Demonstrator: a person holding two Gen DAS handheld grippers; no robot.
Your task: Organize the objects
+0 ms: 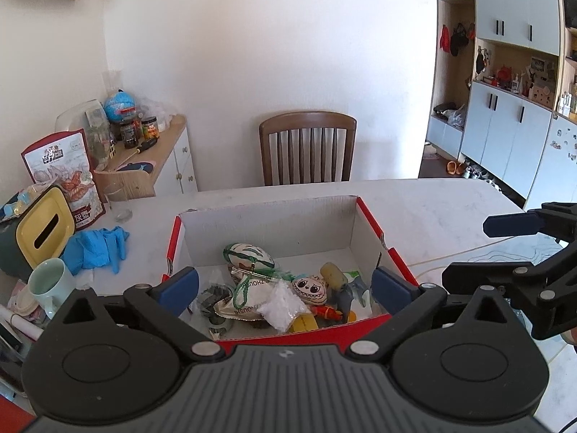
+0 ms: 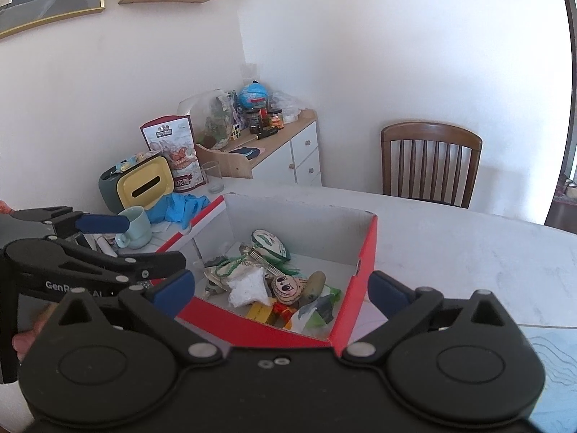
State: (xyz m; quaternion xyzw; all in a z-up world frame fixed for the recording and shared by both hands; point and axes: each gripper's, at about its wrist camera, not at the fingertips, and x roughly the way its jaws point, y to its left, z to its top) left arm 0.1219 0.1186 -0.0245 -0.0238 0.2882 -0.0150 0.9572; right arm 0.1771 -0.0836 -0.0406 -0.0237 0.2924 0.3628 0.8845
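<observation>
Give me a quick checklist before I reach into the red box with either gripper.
1. Left gripper open and empty: ok.
2. Right gripper open and empty: ok.
3. Red box open on top, nothing covering it: ok.
4. Items in the box separated for a clean pick: not ok, the white packet and face toy lie in a pile.
5. Grippers clear of each other: ok, apart.

Both wrist views look down, close; share the box, seemingly.
</observation>
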